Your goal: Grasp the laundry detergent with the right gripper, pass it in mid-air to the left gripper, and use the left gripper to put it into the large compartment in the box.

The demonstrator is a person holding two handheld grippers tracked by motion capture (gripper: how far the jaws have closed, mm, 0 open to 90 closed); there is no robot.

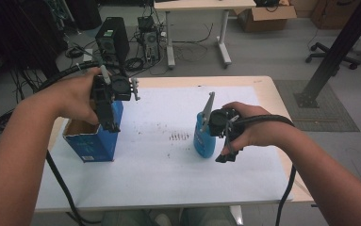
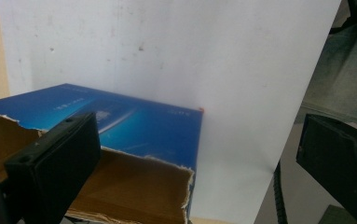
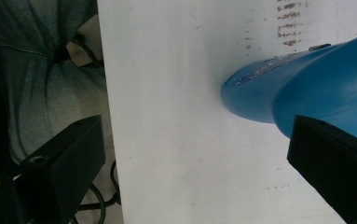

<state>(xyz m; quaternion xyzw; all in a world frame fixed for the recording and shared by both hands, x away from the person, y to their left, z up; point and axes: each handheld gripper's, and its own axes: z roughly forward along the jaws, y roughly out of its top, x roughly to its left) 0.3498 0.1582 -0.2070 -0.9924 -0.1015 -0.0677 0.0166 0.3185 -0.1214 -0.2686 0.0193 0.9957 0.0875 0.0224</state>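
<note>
Blue bottle [image 1: 203,139]: a rounded blue plastic bottle lying on the white sheet right of the table's middle, just beside the right gripper; in the right gripper view its blue body [image 3: 306,88] runs in from the right edge, with its rounded end toward the middle of the picture.
Blue box [image 1: 93,139]: an open-topped cardboard box, blue outside and brown inside, standing at the left end of the white sheet; in the left gripper view its torn top edge and brown inside [image 2: 134,186] lie below the jaws.
Right gripper [image 1: 226,157]: held in the person's right hand [image 1: 253,129], pointing down at the sheet just right of the bottle. Jaws spread wide, nothing between them; the right gripper view has one jaw at the lower left and one at the lower right, the latter in front of the bottle's body.
Left gripper [image 1: 111,125]: held in the left hand [image 1: 77,96] above the box's open top. Jaws spread apart and empty; in the left gripper view one jaw hangs over the box's opening, the other off past the sheet's edge.
White sheet [image 1: 168,179]: covers most of the table, with a patch of small brown marks [image 1: 179,136] near the middle, just left of the bottle.
Table [image 1: 267,89]: light wood, showing around the sheet's edges.
Cables: a black cable [image 1: 286,188] trails from the right gripper toward the person.
</note>
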